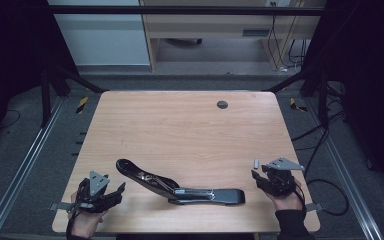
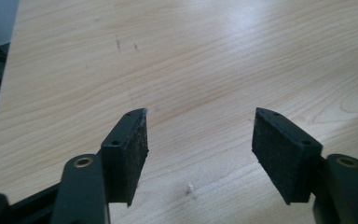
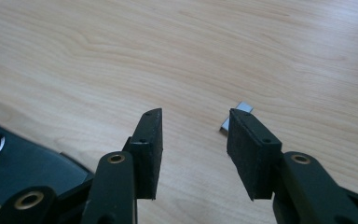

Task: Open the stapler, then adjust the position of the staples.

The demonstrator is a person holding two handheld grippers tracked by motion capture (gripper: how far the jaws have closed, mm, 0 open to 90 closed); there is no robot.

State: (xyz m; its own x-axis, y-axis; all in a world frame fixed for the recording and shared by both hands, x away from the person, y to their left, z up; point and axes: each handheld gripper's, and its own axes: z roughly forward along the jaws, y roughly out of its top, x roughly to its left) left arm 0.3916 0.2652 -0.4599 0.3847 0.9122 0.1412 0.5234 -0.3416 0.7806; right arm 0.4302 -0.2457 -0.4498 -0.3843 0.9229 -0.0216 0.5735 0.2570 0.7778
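Stapler (image 1: pixel 180 186) lies opened out flat on the wooden surface (image 1: pixel 180 125), near the front edge, between the two grippers. Black top arm points toward the left gripper (image 1: pixel 114 194); the base with its metal staple channel points right. Touching neither gripper.

Left gripper: jaws spread wide, nothing between them, bare wood under the pads (image 2: pixel 130 154).

Right gripper (image 1: pixel 258 176): jaws moderately apart, holding nothing. Small strip of staples (image 3: pixel 237 116) lies on the surface just past the tips, partly hidden behind the right-hand pad; in the high view it sits just beside the gripper's far end. Stapler's black body (image 3: pixel 23 168) shows at lower left of the right gripper view.
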